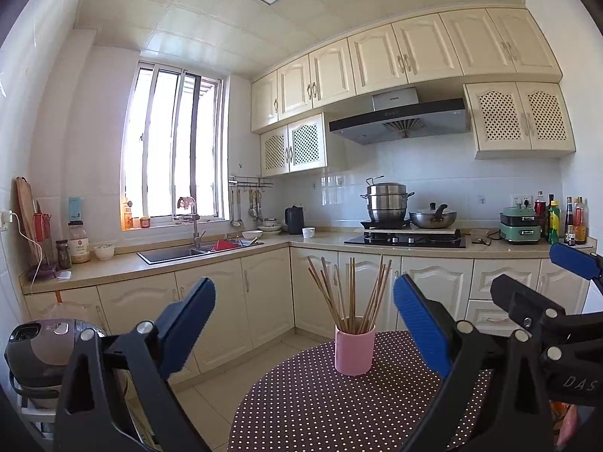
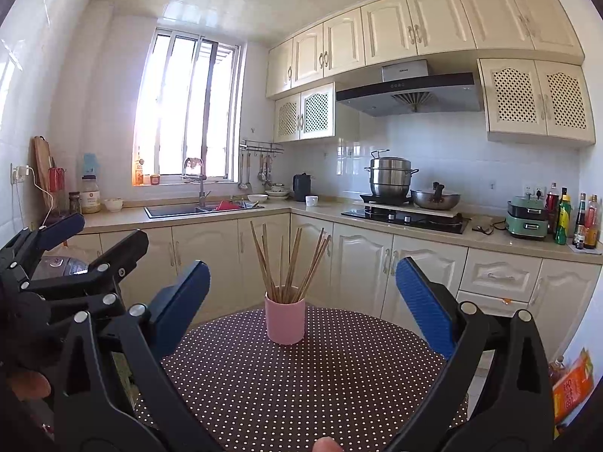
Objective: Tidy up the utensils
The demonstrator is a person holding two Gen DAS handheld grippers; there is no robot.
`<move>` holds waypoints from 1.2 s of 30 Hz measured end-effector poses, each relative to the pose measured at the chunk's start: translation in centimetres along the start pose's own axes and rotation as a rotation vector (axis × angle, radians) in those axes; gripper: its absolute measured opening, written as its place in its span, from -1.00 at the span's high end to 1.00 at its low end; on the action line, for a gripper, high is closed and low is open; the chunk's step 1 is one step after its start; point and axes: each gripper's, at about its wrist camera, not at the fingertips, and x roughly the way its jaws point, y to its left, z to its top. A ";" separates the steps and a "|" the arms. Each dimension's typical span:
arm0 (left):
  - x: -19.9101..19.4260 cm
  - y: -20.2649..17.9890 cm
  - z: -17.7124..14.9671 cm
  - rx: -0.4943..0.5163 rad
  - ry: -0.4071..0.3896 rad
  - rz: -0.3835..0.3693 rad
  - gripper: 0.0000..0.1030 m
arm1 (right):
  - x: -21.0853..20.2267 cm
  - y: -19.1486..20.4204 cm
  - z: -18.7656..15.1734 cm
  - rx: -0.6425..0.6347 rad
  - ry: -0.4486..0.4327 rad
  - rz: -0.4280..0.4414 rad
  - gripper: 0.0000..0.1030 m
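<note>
Left gripper (image 1: 303, 320): fingers spread wide, nothing held. Pink cup (image 1: 354, 349) is seen upright on the dotted table (image 1: 320, 406), between the two tools; chopsticks (image 1: 350, 293) already stand bunched inside it. No loose utensils are visible, so the task is judged done or nearly so. Right gripper (image 2: 301, 301): likewise spread, empty. Nothing is seen blocking the cup; the kitchen counter (image 2: 320, 209) lies well behind.

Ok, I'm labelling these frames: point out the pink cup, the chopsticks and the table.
pink cup (image 2: 285, 322), right wrist view, middle of its wall.
chopsticks (image 2: 292, 263), right wrist view, shafts above the rim.
table (image 2: 301, 388), right wrist view, bare dotted cloth.
</note>
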 end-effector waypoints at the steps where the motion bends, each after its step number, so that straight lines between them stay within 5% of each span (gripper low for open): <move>1: 0.0 0.0 -0.1 -0.001 0.000 -0.001 -0.82 | 0.1 0.0 0.0 0.000 0.001 0.000 -0.88; 36: 1.1 -0.2 -0.6 -0.005 0.016 -0.026 -0.82 | 1.1 -1.0 -0.8 0.004 0.021 -0.013 -0.88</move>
